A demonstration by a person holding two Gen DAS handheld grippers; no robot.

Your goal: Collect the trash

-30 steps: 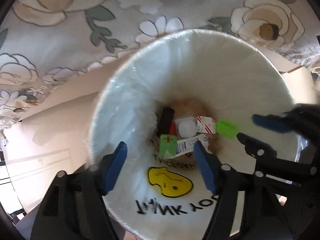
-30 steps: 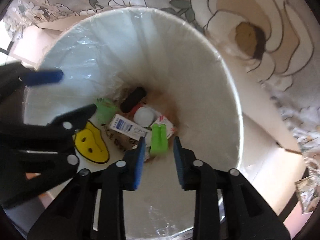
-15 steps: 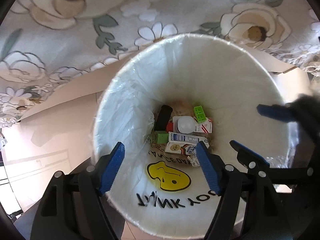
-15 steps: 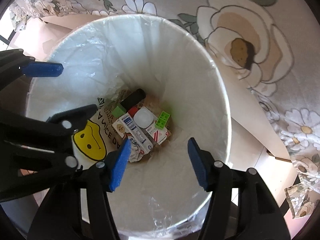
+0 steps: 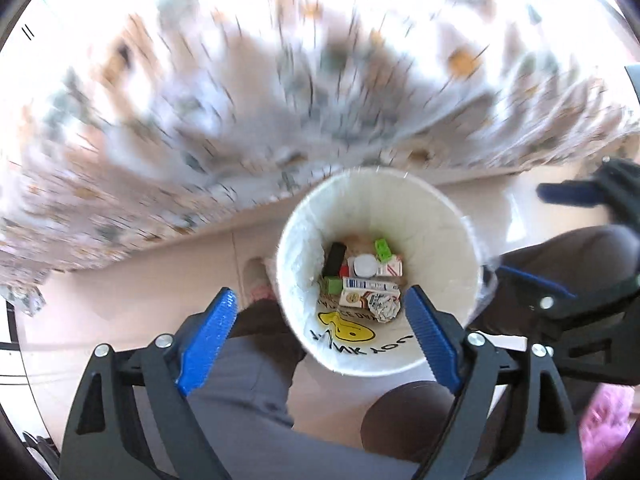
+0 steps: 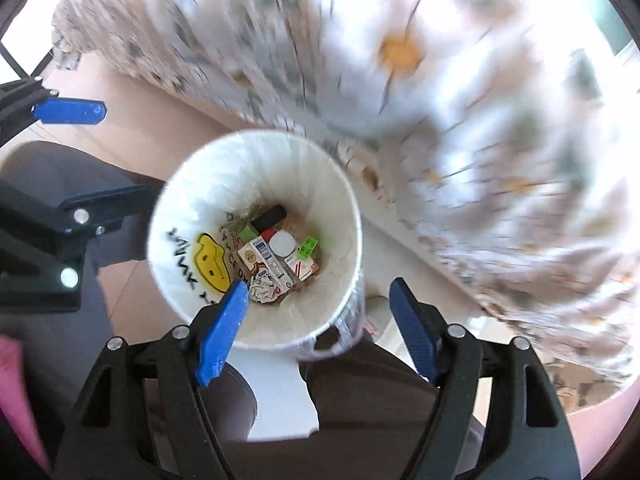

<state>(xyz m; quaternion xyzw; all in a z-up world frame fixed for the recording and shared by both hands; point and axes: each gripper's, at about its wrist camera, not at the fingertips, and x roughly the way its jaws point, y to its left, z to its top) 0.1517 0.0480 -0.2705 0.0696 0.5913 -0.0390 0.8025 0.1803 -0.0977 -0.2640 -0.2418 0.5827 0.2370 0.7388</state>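
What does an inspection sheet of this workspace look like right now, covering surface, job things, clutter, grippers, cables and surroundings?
Surface: pale tiled floor.
Job's things: white lined trash bin upright on the floor, holding a green block, black bar, white round lid, cartons and crumpled paper.
Clutter: nothing seen outside the bin.
Grippers: left gripper open, empty; right gripper open, empty; both above the bin.
Cables: nothing seen.
Surroundings: floral cloth, motion-blurred; the person's legs beside the bin.
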